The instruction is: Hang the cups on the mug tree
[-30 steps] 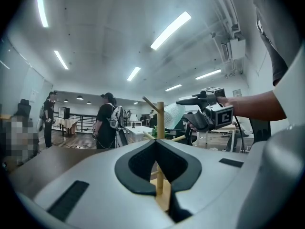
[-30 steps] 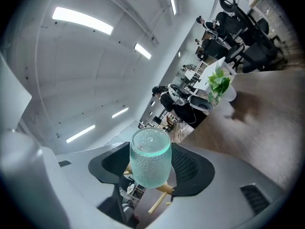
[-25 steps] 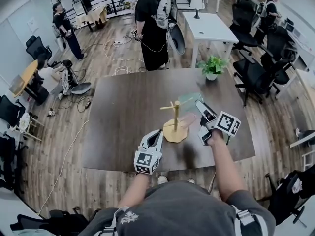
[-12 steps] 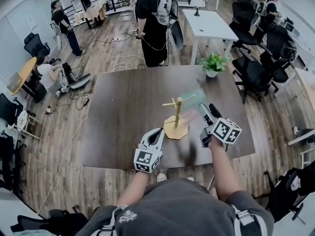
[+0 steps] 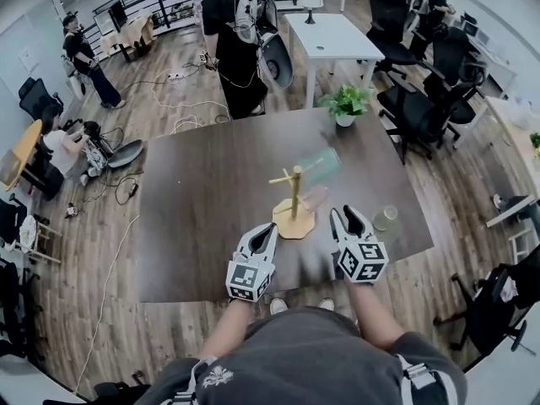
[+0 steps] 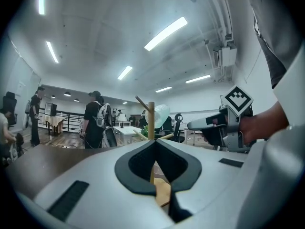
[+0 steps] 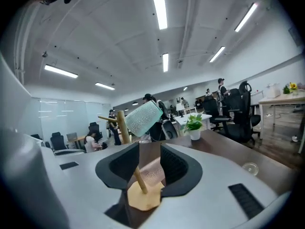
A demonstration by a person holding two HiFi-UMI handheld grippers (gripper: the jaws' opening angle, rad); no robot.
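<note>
The wooden mug tree (image 5: 294,202) stands mid-table on its pale base (image 7: 142,198). A translucent green cup (image 5: 321,165) hangs tilted on an upper peg, and it also shows in the right gripper view (image 7: 143,118). A pinkish cup (image 5: 314,197) sits low beside the pole; I cannot tell whether it rests on a peg. A clear cup (image 5: 386,218) stands on the table to the right. My right gripper (image 5: 345,218) is just right of the base, its jaws closing with nothing between them. My left gripper (image 5: 268,231) is left of the base, shut and empty.
A potted plant (image 5: 343,104) stands at the far table edge. Behind the table a person with a backpack (image 5: 232,32) stands by a white table (image 5: 333,36). Black office chairs (image 5: 413,112) are at the right. The near table edge is under my grippers.
My right gripper has let go of the green cup, which now hangs on the tree. It has drawn back toward me, and its jaws have narrowed. The left gripper has barely moved.
</note>
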